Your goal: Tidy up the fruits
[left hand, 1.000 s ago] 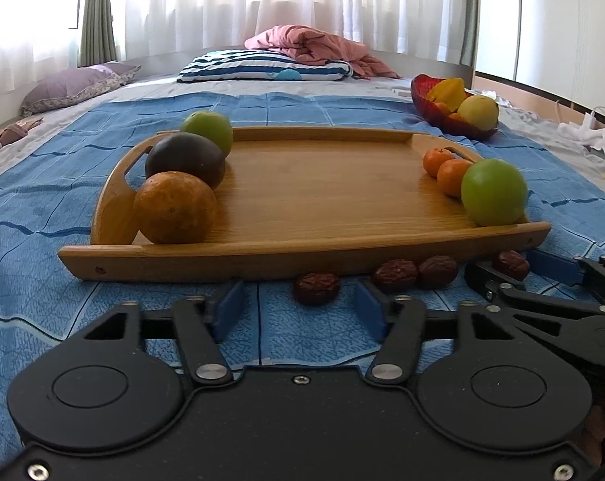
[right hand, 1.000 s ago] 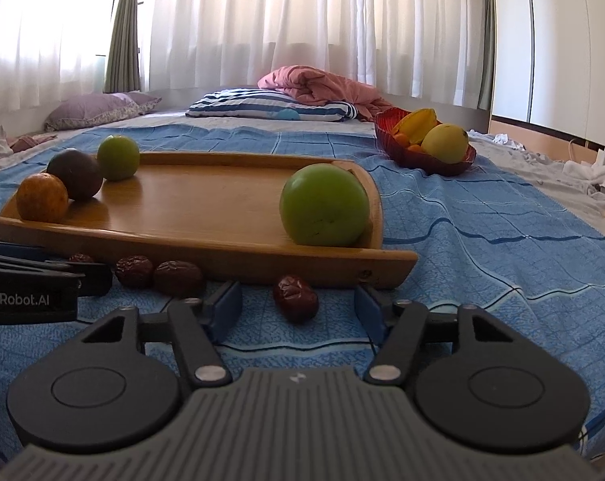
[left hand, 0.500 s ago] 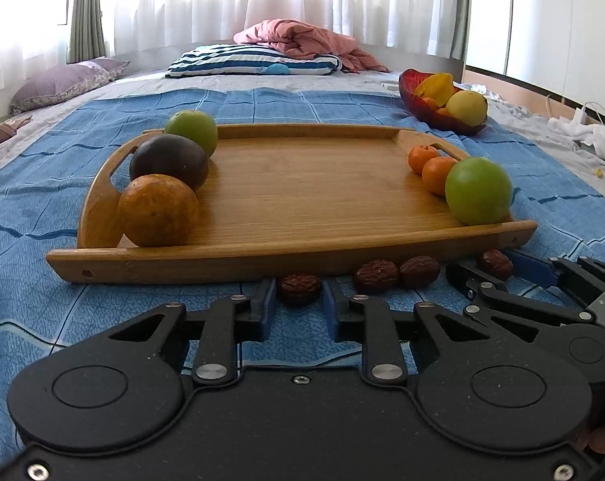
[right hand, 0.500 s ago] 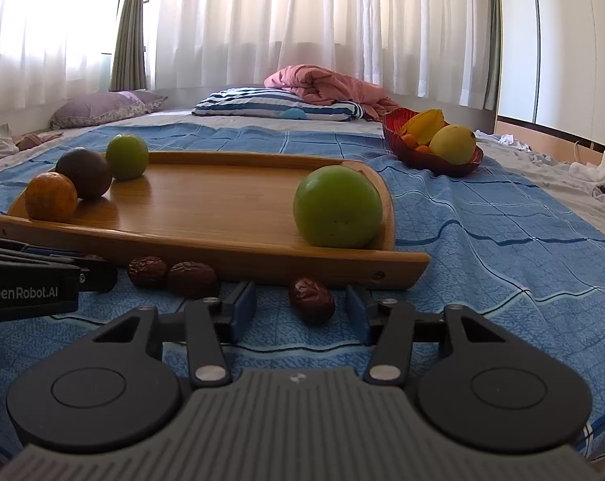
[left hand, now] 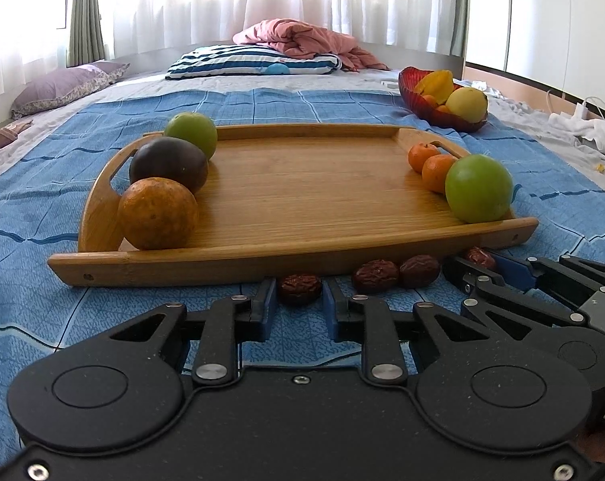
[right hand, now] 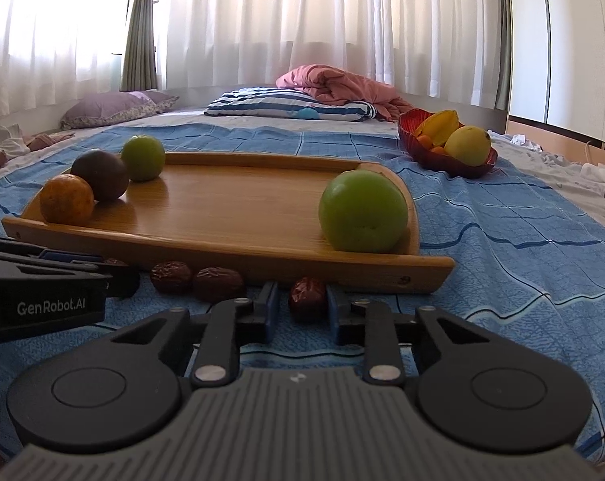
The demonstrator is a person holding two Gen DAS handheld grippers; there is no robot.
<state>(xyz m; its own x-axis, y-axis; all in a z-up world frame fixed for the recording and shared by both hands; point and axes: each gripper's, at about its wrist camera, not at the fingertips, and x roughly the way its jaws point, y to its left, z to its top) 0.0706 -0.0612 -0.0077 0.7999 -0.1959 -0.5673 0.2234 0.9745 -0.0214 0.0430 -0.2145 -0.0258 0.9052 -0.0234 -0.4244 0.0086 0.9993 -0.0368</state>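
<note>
Since a second ago, both grippers' jaws have been closing in on a dried red date apiece, while the hands barely shifted. The left gripper (left hand: 299,300) now sits clamped on the leftmost date (left hand: 299,288), its blue pads pressing both sides of the fruit as it lies on the blue bedspread (left hand: 30,292). The right gripper (right hand: 301,306) has just been closing too, and its pads now meet the sides of the rightmost date (right hand: 308,298), gripping it.

Between the two grippers, just to the right of the left one, a pair of dates (left hand: 396,273) lies touching each other on the bedspread, close against the near edge of the wooden tray (left hand: 302,256). The tray stands directly ahead of both grippers.

On the tray, ahead and to the left of the left gripper, an orange-brown round fruit (left hand: 157,213), a dark purple fruit (left hand: 168,163) and a green fruit (left hand: 191,133) stand in a row touching one another along the left handle. Ahead and to the right, a large green fruit (left hand: 478,188) rests at the near right corner, with two small oranges (left hand: 430,164) just behind it.

Farther ahead and to the right of both grippers, well beyond the tray, a red bowl (right hand: 462,166) holds yellow and orange fruit. A striped pillow (left hand: 250,63) and a pink blanket (left hand: 306,38) lie at the far end of the bed.
</note>
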